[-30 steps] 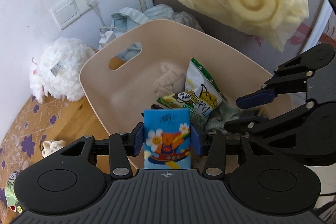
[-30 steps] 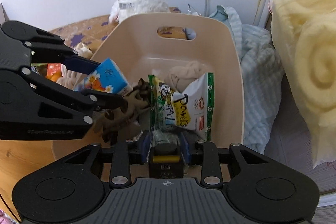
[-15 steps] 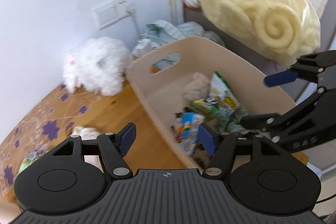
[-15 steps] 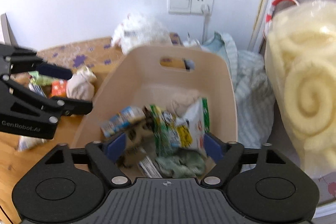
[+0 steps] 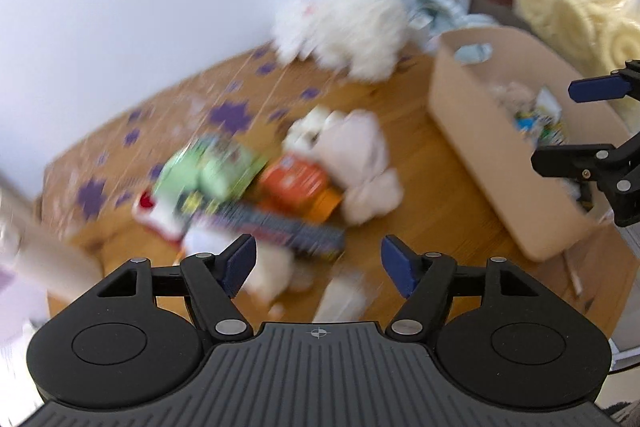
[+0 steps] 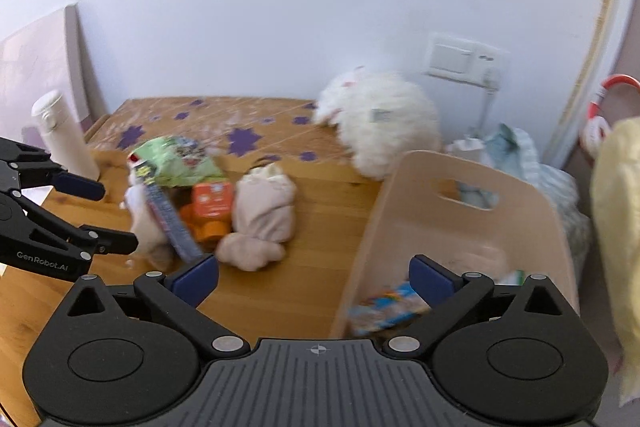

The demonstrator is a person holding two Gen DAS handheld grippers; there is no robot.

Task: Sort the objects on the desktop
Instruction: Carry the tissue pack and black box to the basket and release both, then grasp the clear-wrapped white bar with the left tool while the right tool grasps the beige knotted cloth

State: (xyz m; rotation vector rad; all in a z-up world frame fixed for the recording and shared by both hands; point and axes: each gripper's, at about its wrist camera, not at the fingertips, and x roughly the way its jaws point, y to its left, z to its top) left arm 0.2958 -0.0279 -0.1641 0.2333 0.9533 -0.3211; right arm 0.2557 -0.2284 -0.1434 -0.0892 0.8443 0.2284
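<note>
Now both my left tongs (image 5: 316, 263) and right tongs (image 6: 314, 279) are opening, empty (between picks); next I choose from the pile (image 6: 208, 203) on the surface (image 6: 304, 279).

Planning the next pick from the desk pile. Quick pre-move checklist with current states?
1. Left gripper empty: ok, jaws opening, nothing between them.
2. Right gripper empty: ok, jaws opening, nothing between them.
3. Items left to sort: ok, orange box, green snack bag and beige cloth bundle lie on the wooden desk.
4. Beige bin open and holding dropped items: ok.
5. Target sharp enough to choose a grasp: not ok, left wrist view is motion-blurred.
6. Grippers apart: ok.
</note>
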